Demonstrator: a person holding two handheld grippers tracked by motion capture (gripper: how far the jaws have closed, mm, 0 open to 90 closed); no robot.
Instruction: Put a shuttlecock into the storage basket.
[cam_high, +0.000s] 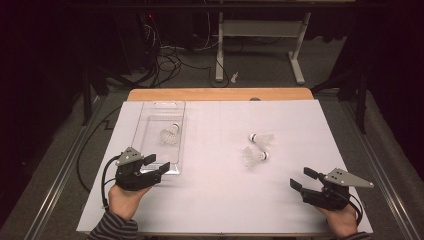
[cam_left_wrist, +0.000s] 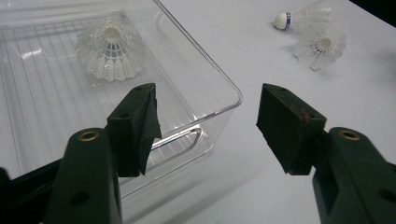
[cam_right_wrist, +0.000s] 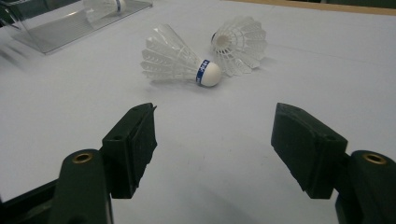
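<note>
Shuttlecocks awaiting transfer: two lie side by side on the white sheet (cam_high: 210, 200), the nearer shuttlecock (cam_right_wrist: 180, 63) straight ahead of the right gripper (cam_right_wrist: 215, 144) with its cork tip turned toward the jaws, the farther shuttlecock (cam_right_wrist: 239, 44) just behind and touching or nearly touching it. A third shuttlecock (cam_left_wrist: 110, 52) already rests inside the clear bin (cam_left_wrist: 224, 79), ahead and to the near-left of the left gripper (cam_left_wrist: 208, 128). The step in hand appears to be the next pickup; it is best done by closing on the firm cork or the banded collar, not the feathers, and approaching low so that the neighbour is not knocked. Both grippers stand wide open and hold nothing. The right hand (cam_high: 342, 220) holds its gripper low and roughly level, aimed at the pair; the left hand (cam_high: 122, 200) holds its gripper at the bin's near corner, one jaw over the rim.
</note>
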